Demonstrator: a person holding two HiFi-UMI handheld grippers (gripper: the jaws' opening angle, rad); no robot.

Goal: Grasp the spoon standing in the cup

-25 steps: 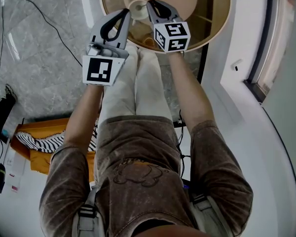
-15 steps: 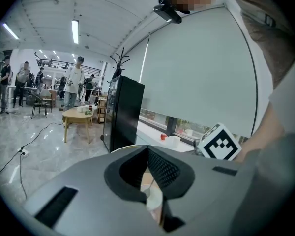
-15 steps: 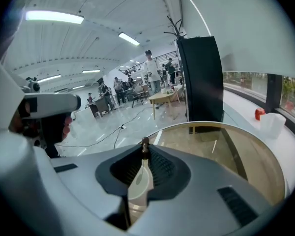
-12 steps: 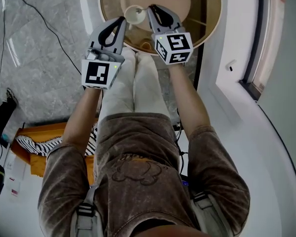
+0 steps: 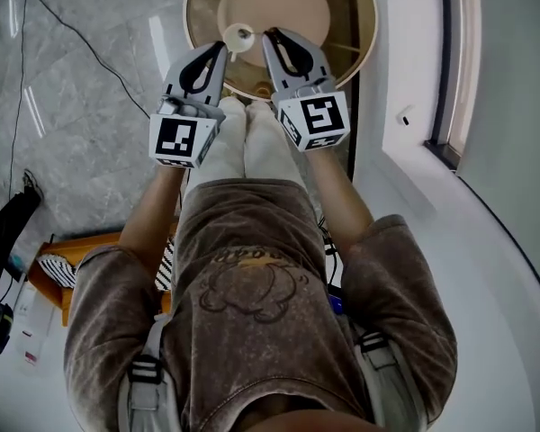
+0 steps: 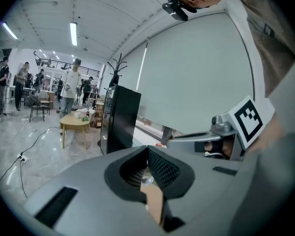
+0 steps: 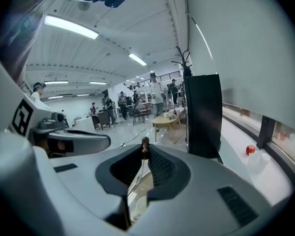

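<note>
One spoon, one cup, two tongs. Spoon: thin stem with a small dark knob on top, standing upright in the white cup, close to the near edge of the round tabletop. Right tongs clamped on the stem just under the knob. Left tongs with tips together right beside the cup, possibly touching it. Bare tabletop beyond; grey floor to the left.

The left gripper has its jaw tips touching, leaving an oval gap behind them where a tan surface shows. The right gripper pokes in from the right, close by. Beyond stand a black cabinet, a low table and several people on the shiny floor.
</note>
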